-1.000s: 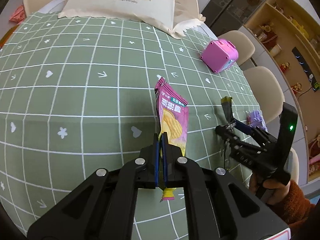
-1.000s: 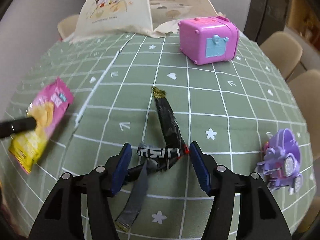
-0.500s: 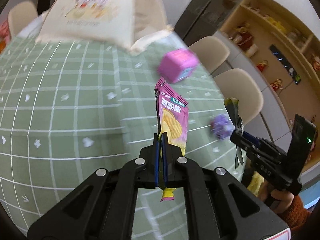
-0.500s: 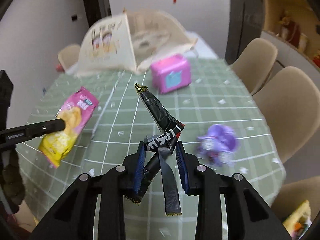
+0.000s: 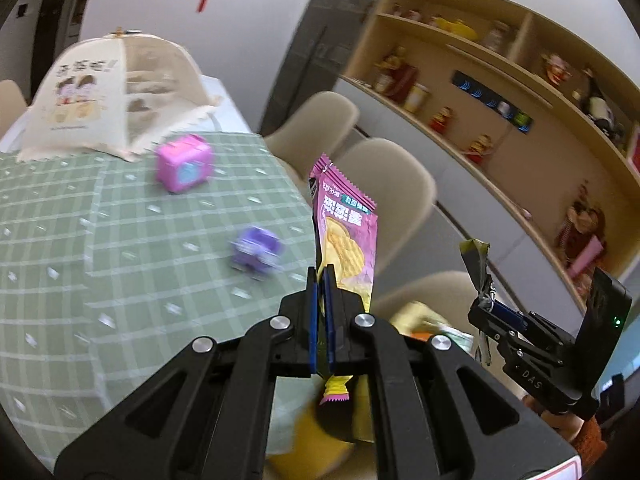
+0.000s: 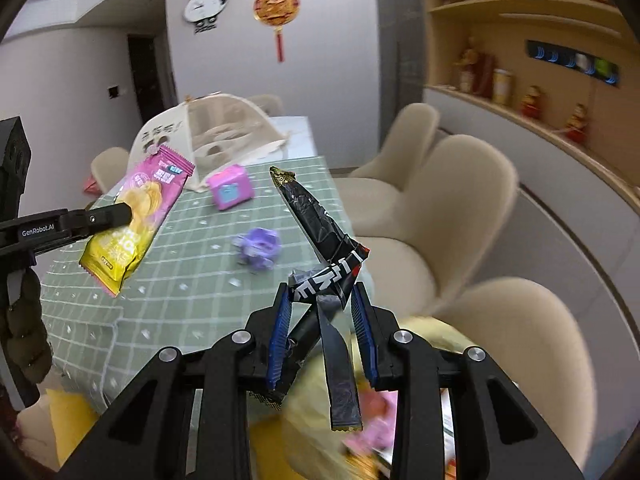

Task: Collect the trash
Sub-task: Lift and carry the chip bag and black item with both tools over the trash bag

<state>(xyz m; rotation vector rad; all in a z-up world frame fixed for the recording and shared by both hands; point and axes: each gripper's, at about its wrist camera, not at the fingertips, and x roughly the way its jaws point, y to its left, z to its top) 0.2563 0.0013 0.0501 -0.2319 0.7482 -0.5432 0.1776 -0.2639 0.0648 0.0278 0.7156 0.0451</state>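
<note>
The left hand-held gripper (image 5: 323,276) points forward and down, its jaws clamped tight on a thin packet. The right hand-held gripper (image 6: 320,300) points the same way, jaws partly apart, pressing a crumpled wrapper. A sleeve (image 5: 588,440) shows behind it.

Even, soft indoor light, moderately bright; no hard shadows. Strong fisheye bending, dark vignette at all corners. Motion blur smears the green tablecloth (image 5: 80,240), the purple toy (image 5: 256,254) at centre and the chairs (image 6: 460,208) at right. Near foreground stays sharp. Lower centre is blurred yellow.
</note>
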